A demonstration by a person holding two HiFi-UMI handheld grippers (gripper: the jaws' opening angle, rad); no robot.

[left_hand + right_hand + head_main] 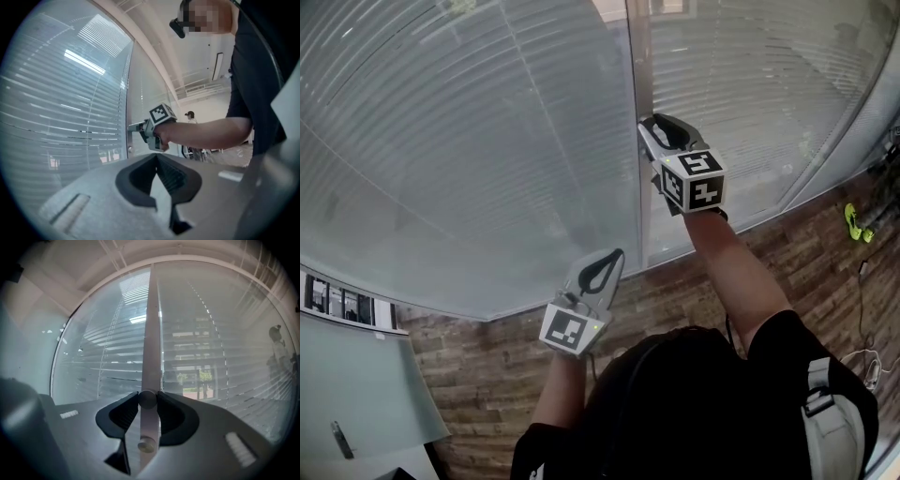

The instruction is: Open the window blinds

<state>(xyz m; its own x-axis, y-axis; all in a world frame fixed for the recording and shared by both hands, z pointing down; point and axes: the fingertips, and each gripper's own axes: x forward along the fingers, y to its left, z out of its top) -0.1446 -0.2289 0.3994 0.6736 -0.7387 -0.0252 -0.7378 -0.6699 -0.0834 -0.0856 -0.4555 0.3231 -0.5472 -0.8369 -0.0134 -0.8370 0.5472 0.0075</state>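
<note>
Slatted window blinds [469, 141] hang behind glass on both sides of a pale upright frame post [639, 103]. My right gripper [651, 124] reaches level to that post and is shut on a small round knob [147, 399] on it. A second knob [146, 444] sits just below, between the jaw bases. Through the slats of the right pane [201, 366] some trees outside show. My left gripper [613, 255] hangs lower and nearer to me, off the glass, its jaws together with nothing between them. From the left gripper view the right gripper [133, 126] shows at the post.
A wood-plank floor [487, 375] runs along the foot of the glass. A yellow-green object [855, 223] and cables [867, 361] lie on it at the right. A grey cabinet [356, 394] stands at the lower left. Another person [190, 117] stands far off.
</note>
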